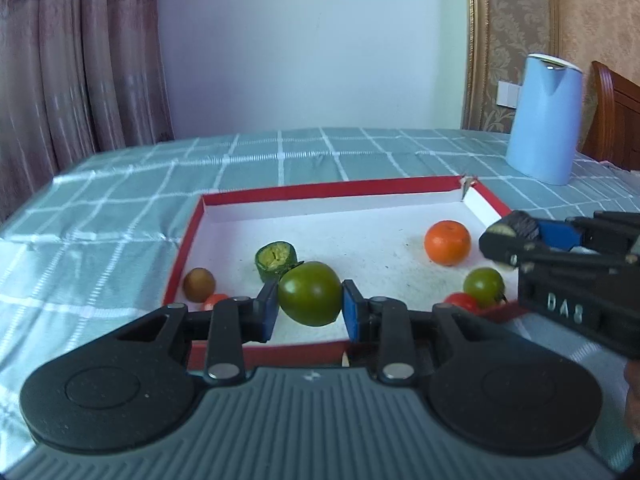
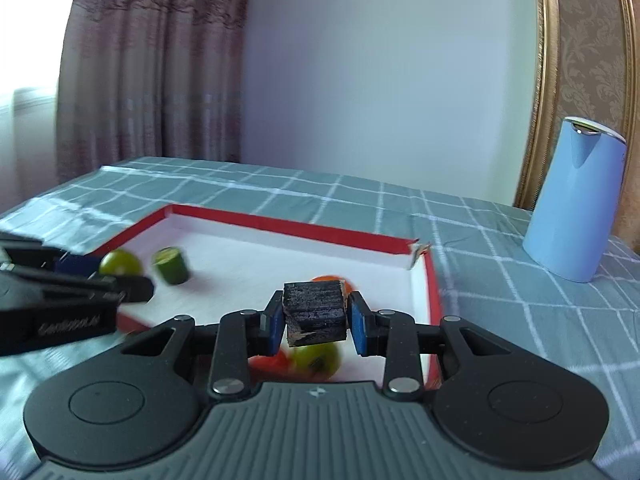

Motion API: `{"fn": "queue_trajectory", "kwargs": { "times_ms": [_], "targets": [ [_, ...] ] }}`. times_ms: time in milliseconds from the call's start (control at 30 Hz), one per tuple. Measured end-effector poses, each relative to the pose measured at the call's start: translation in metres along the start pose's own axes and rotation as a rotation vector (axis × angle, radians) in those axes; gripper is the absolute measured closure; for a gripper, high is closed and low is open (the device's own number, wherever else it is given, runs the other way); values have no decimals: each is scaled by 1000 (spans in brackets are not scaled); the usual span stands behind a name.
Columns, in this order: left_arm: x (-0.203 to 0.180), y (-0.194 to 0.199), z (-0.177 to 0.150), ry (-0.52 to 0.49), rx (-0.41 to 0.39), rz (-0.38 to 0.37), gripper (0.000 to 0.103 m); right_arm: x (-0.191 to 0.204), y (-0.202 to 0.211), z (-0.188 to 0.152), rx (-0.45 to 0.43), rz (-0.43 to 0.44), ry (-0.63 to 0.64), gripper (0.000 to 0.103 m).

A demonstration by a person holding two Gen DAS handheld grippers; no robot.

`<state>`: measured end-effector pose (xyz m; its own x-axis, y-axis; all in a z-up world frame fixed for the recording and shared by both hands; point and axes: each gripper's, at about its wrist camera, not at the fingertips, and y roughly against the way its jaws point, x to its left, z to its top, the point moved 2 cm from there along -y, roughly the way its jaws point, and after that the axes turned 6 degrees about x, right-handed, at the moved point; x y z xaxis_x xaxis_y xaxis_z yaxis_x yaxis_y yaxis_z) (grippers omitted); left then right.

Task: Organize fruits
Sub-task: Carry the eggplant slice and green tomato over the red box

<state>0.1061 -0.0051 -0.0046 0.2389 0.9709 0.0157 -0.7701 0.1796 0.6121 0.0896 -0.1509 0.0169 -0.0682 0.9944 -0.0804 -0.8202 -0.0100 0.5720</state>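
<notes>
My left gripper (image 1: pixel 310 306) is shut on a large green tomato (image 1: pixel 310 294), held above the front of a red-rimmed white tray (image 1: pixel 328 191). My right gripper (image 2: pixel 314 318) is shut on a dark, charred-looking block (image 2: pixel 315 312) over the tray's right front corner (image 2: pixel 434 292). In the tray lie an orange (image 1: pixel 447 242), a cut green fruit piece (image 1: pixel 276 257), a brown kiwi-like fruit (image 1: pixel 199 284), a small green tomato (image 1: pixel 484 286) and red tomatoes (image 1: pixel 462 301). The right gripper with its block (image 1: pixel 516 228) shows at the right edge of the left wrist view.
A light blue kettle (image 1: pixel 544 120) stands on the checked green tablecloth (image 1: pixel 120 208) behind the tray on the right. A wooden chair back (image 1: pixel 616 116) is beyond it. Curtains (image 1: pixel 80 60) hang at the back left, past the table's far edge.
</notes>
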Motion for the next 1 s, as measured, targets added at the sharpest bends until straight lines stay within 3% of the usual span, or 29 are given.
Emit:
{"fn": "queue_trajectory", "kwargs": {
  "times_ms": [333,700,867,900,1000],
  "targets": [
    [-4,-40,16,4,48,22,73,-3,-48,30,70,31,-36,71],
    [-17,-44,15,-54,29,21,73,18,-90,43,173,67,42,71],
    [-17,-43,14,-56,20,10,52,25,-94,40,181,79,65,70],
    [-17,-42,13,-60,13,21,43,25,-93,39,174,78,65,70],
    [-16,-39,11,-67,-19,69,32,22,-88,38,159,92,41,58]
  ]
}}
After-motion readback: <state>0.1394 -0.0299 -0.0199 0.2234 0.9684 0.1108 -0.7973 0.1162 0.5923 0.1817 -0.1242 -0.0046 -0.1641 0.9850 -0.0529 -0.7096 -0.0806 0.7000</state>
